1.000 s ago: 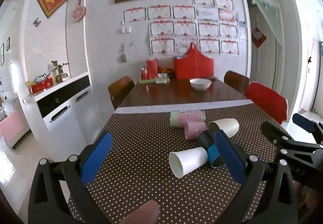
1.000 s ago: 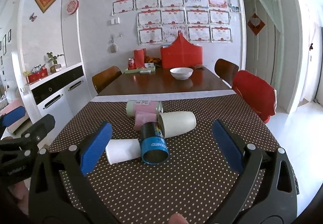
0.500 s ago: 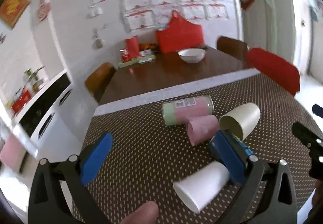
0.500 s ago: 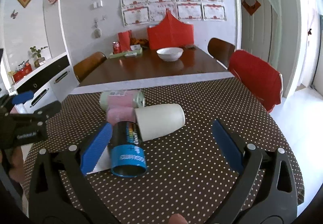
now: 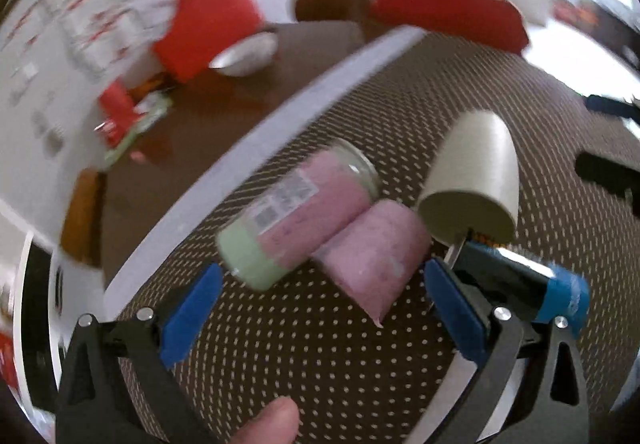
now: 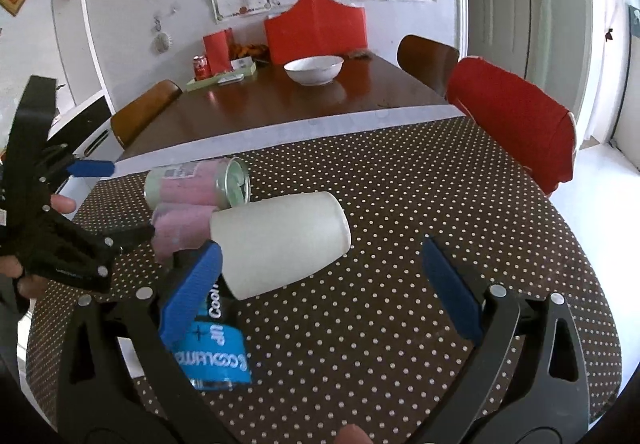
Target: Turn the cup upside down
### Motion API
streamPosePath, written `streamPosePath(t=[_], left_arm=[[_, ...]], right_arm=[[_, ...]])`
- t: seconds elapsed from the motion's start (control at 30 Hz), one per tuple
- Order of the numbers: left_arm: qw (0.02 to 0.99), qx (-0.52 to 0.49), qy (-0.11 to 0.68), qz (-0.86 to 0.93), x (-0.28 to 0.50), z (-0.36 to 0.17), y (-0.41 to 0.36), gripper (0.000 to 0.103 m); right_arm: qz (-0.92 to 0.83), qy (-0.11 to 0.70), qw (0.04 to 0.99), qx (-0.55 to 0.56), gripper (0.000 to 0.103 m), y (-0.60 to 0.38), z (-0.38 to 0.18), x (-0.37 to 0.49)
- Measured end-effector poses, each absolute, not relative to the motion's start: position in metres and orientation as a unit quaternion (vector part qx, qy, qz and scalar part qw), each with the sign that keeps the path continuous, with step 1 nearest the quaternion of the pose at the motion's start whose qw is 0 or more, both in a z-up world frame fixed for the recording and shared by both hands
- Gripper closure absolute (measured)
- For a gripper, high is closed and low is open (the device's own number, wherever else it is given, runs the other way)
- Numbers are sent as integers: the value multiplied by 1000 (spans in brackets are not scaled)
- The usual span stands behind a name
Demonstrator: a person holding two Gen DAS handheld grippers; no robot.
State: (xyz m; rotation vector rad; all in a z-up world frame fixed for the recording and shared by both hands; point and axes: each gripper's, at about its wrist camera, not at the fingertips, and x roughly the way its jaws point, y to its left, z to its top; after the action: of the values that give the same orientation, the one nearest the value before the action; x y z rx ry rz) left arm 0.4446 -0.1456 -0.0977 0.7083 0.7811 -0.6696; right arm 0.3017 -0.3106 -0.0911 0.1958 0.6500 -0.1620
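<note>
- On the polka-dot tablecloth [image 6: 400, 203], cream paper cup [image 6: 280, 242] lies on its side, touching a pink cup [image 6: 180, 230], a pink-and-green can [image 6: 196, 179] and a blue can [image 6: 212, 348].
- My right gripper [image 6: 320, 280]: spread wide, nothing held; cup body sits just ahead, towards its left finger.
- My left gripper [image 5: 320, 308]: also spread, empty, facing the pink cup; view blurred.
- Plan: centre right fingers across cup mid-body, squeeze lightly (thin wall likely crushes), lift free of the neighbours, rotate mouth down.

There are two cups lying on the bench: one cream cup [image 6: 280, 242] and one pink cup [image 6: 182, 228]. Two cans: one pink-green [image 6: 196, 181], one blue [image 6: 214, 348]. One bowl [image 6: 313, 69] at twelve o'clock.
</note>
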Motion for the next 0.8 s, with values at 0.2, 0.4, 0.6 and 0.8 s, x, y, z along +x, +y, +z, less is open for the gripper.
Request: streamPosePath(t=[0.2,0.4,0.6,0.8], left_arm=[[746,394,382,-377,459,-121,-166,4],[730,409,388,-387,469,-139,-180,4],[717,420,397,-390,467,-156,-184,14],[719,419,401,-382,467,-160,-183,17]], right_arm=[[-85,329,935,100,6,-317,-99,319],[-92,336,931,106,6,-322,-105,330],[-91,342,929,108,6,-323,-111,333],[-88,343,929,108,6,-320,-115,333]])
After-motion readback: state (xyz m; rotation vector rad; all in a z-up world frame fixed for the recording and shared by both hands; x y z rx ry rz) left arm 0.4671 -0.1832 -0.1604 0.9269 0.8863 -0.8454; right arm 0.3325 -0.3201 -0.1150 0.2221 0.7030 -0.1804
